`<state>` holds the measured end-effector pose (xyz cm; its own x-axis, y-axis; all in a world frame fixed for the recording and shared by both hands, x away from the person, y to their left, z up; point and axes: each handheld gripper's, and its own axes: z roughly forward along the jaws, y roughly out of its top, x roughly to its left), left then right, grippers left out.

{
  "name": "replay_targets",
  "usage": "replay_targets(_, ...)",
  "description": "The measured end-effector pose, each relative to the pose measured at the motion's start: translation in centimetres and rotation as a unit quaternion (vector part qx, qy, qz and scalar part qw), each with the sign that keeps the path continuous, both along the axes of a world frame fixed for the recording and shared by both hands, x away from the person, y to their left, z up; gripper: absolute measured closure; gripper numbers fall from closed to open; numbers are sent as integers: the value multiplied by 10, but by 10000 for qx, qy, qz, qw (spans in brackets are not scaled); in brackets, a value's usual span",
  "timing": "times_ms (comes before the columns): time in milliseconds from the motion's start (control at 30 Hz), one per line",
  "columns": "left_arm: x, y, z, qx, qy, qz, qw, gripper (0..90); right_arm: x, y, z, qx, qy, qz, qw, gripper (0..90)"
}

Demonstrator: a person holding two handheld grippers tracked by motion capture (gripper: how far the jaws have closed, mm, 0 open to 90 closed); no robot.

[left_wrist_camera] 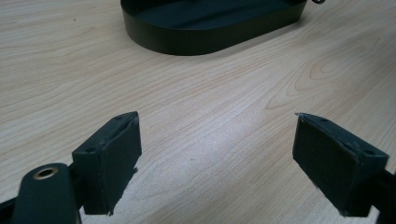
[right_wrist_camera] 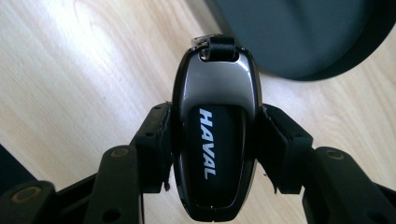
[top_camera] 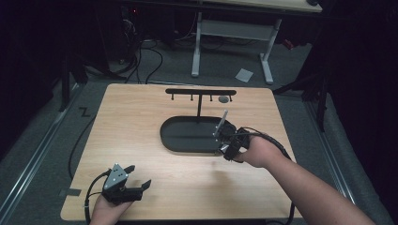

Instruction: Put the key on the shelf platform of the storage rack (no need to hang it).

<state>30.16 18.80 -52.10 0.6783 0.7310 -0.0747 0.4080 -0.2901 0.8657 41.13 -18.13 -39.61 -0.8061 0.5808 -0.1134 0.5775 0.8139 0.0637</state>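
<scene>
**Operator:** Entry. I log the car key fob (right_wrist_camera: 215, 135) first: glossy black with a silver upper face, "HAVAL" in white down its dark panel, a short black strap loop at its far end. My right gripper (right_wrist_camera: 215, 140) has it clamped, one jaw pressed to each long side of the fob.

**Observer:** Where does that put it on the table?

**Operator:** At the right end of the black oval tray (top_camera: 178, 140), by the rim. In the right gripper view light wood and the tray's rounded end lie beneath the fob. From the high view the right gripper (top_camera: 231, 146) sits at the tray's edge with a pale thin piece slanting up from it (too small for me to say what it is).

**Observer:** Anything else by the tray?

**Operator:** A black T-shaped rack (top_camera: 200, 92) stands behind it, small pegs hanging under its crossbar, a grey round object (top_camera: 224, 99) at the right end.

**Observer:** And the left?

**Operator:** My left gripper (top_camera: 134, 182) is near the front left of the wooden table (top_camera: 141, 117), well apart from the tray. Jaws spread wide, bare wood between them, nothing held.
</scene>
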Motion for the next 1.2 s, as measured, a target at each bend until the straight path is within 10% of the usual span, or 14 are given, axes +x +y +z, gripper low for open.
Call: replay_targets(1200,-1,2,0,-61,22,-14,10000,161,81,56,-21,36,-250,-118,9996,489)
